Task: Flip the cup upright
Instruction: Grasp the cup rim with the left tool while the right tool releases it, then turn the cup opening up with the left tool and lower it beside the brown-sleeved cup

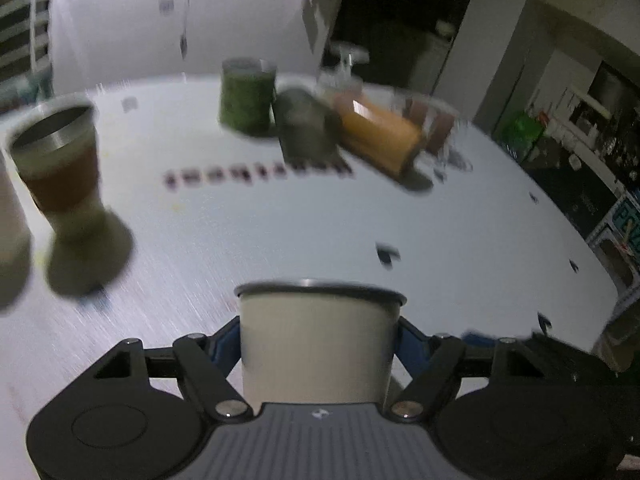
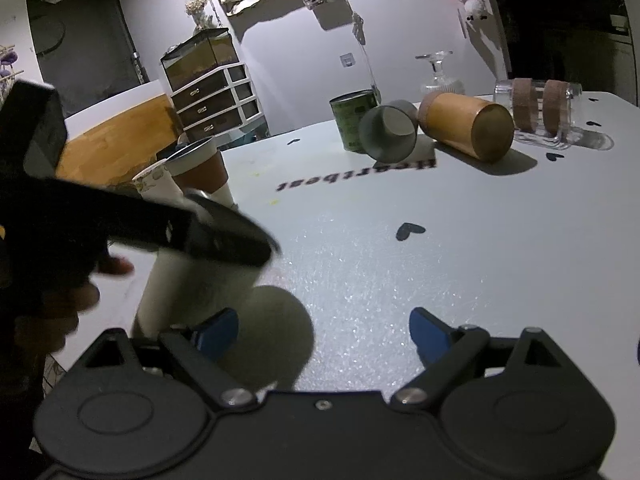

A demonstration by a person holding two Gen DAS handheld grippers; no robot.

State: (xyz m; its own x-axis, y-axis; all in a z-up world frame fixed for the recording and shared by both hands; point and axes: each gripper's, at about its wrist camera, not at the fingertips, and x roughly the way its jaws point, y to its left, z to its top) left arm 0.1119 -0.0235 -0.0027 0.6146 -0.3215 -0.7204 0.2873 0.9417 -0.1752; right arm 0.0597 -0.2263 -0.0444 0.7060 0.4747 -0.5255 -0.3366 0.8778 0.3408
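My left gripper [image 1: 319,340] is shut on a cream cup [image 1: 316,344] with a metal rim, held upright with its mouth up, above the white table [image 1: 440,240]. The right wrist view shows the same cup [image 2: 192,296] under the left gripper [image 2: 224,236] at the left. My right gripper [image 2: 324,332] is open and empty over the table [image 2: 400,280]. On their sides at the far end lie a grey cup [image 2: 388,132], an orange-brown cup [image 2: 468,128] and a clear glass jar [image 2: 540,108].
A brown-sleeved metal cup [image 1: 60,160] stands upright at the left, also in the right wrist view [image 2: 200,168]. A green can [image 1: 246,96] stands at the back. An upturned glass goblet [image 2: 440,72] stands behind the lying cups. The table edge runs at the right.
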